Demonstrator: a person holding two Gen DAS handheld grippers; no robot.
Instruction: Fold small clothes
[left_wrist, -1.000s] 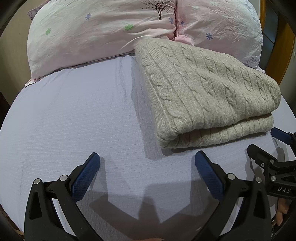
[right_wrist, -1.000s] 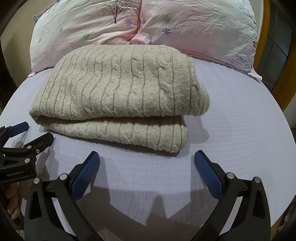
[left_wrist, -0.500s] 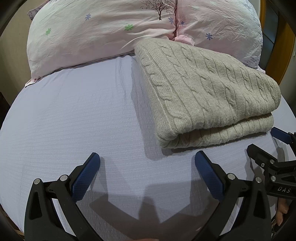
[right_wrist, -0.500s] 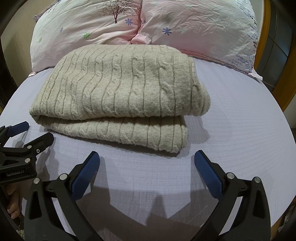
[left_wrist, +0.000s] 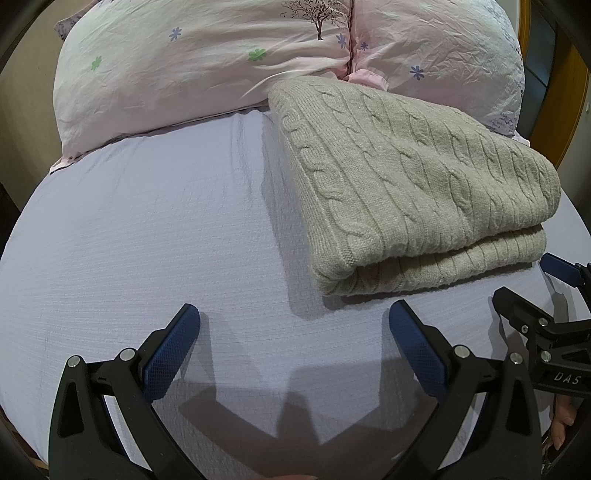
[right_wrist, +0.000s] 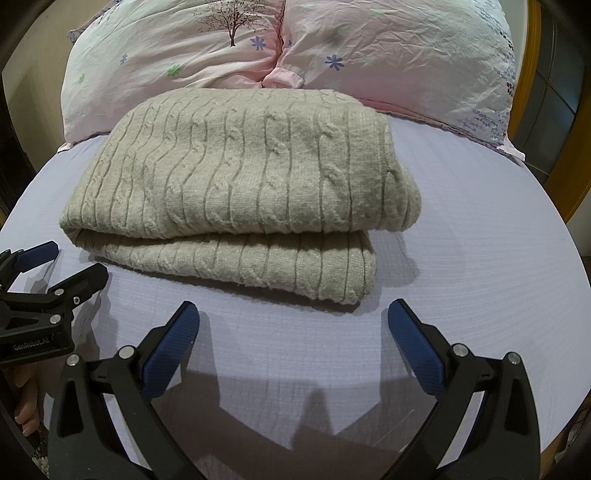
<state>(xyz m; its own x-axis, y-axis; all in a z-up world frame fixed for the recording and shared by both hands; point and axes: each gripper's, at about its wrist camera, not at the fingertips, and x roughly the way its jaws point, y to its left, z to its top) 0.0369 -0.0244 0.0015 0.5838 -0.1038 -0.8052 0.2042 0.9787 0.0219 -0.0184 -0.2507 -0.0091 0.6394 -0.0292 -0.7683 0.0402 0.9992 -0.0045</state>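
Note:
A beige cable-knit sweater (left_wrist: 413, 184) lies folded in a thick rectangle on the lilac bed sheet (left_wrist: 147, 240); it also shows in the right wrist view (right_wrist: 240, 192). My left gripper (left_wrist: 293, 321) is open and empty, hovering over the sheet in front of the sweater's near left corner. My right gripper (right_wrist: 293, 317) is open and empty, just in front of the sweater's near edge. Each gripper shows at the edge of the other's view: the right one (left_wrist: 532, 280), the left one (right_wrist: 55, 262).
Two pink floral pillows (right_wrist: 295, 55) lie behind the sweater at the head of the bed. A wooden frame (left_wrist: 561, 92) stands at the right. The sheet (right_wrist: 461, 277) extends to the right of the sweater.

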